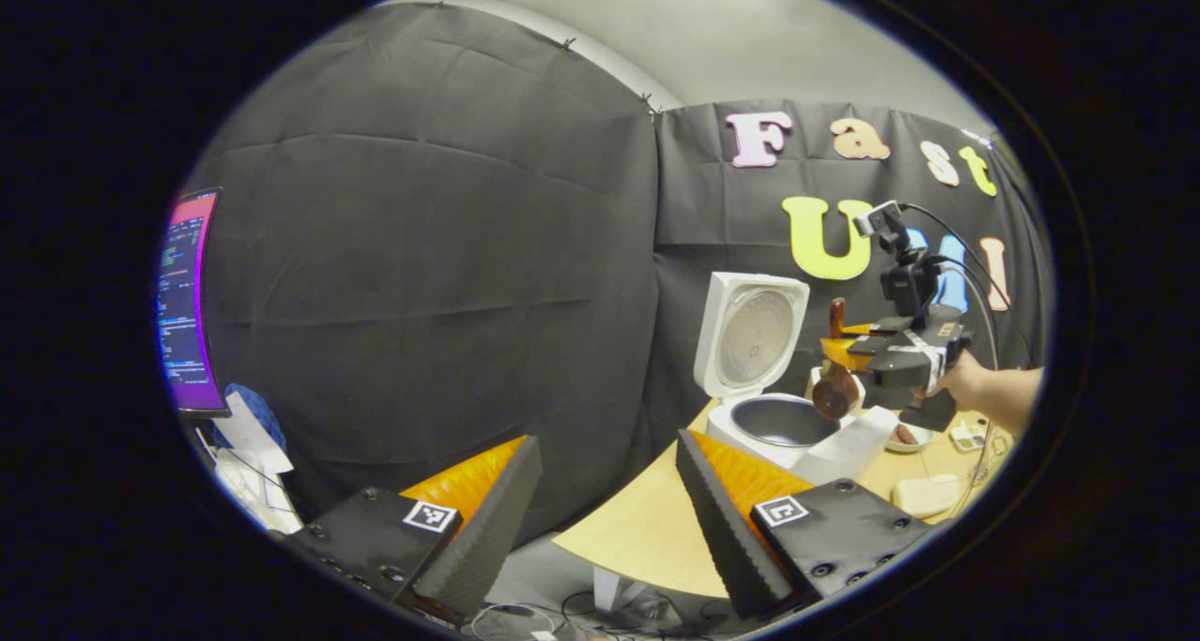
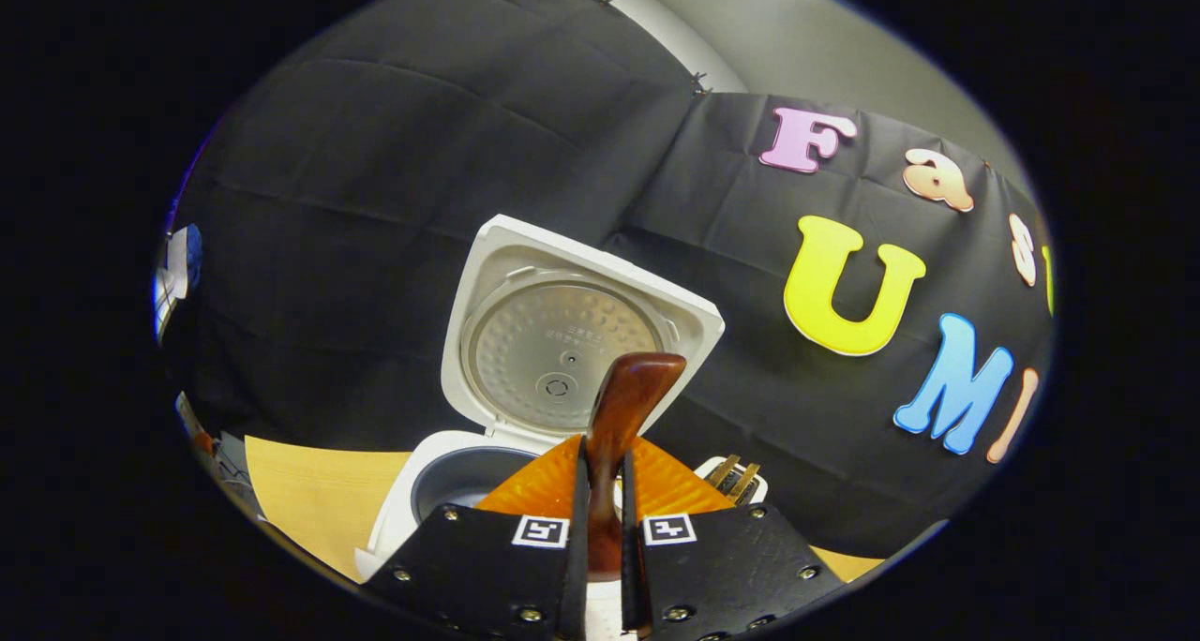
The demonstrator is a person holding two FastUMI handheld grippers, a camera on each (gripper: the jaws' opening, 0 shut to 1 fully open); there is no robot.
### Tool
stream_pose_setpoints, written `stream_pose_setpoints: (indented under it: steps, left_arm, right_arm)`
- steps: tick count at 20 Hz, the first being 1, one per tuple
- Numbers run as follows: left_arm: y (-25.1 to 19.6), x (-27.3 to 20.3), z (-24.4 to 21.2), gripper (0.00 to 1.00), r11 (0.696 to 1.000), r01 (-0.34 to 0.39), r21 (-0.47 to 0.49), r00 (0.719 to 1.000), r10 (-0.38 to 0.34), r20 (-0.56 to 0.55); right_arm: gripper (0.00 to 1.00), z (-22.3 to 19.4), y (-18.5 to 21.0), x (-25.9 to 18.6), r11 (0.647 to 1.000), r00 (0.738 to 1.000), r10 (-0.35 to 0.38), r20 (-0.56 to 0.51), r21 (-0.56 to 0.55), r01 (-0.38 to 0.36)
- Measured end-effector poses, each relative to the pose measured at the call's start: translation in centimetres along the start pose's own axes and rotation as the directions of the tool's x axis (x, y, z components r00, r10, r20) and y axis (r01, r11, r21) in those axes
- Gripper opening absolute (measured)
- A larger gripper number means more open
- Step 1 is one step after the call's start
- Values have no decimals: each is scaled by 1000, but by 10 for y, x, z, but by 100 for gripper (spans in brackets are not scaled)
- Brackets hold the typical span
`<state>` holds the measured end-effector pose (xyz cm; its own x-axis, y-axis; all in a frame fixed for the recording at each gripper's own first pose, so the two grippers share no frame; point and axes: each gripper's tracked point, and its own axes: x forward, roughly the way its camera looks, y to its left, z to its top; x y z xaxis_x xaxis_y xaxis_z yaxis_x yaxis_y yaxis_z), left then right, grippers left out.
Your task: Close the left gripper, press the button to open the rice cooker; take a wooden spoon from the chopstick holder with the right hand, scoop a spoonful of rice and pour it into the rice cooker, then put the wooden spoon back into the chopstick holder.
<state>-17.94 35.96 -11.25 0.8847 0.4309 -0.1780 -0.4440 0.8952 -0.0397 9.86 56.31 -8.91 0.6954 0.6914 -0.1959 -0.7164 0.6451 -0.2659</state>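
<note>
Wooden spoon — one — clamped in right gripper; cooker open.

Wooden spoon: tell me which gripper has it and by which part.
The right gripper is shut on the wooden spoon, clamping its handle partway along, with the handle end sticking up past the fingers. The left gripper is open and holds nothing.

In the right gripper view the wooden spoon runs down between the fingers, so its bowl end is hidden, and the chopstick holder barely peeks over them. The rice cooker base is cut off below. In the left gripper view the small dish holds something too small to tell.
</note>
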Motion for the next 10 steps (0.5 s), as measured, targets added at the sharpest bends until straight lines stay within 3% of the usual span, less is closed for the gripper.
stream_pose_setpoints:
  steps: [2, 4, 7, 9, 10]
  left_arm:
    - [-2, -1, 3, 100, 1000, 7, -4, 1000, -7, 8]
    - [-4, -3, 9, 99, 1000, 11, -9, 1000, -11, 20]
    - [-10, -5, 16, 96, 1000, 31, 1, 999, -31, 34]
    - [-25, -4, 20, 99, 999, 44, 8, 998, -45, 44]
    - [-30, -2, 26, 95, 999, 52, 8, 997, -52, 51]
  right_arm:
    - [15, 2, 6, -1, 991, 1000, 28, 5, 129, -28]
    - [15, 4, 16, -4, 954, 998, 65, 21, 292, -68]
    - [15, 23, 10, -16, 852, 992, 101, 73, 508, -124]
    - [14, 34, -3, -31, 775, 991, 78, 109, 619, -129]
    - [15, 36, -11, -39, 746, 991, 60, 122, 654, -126]
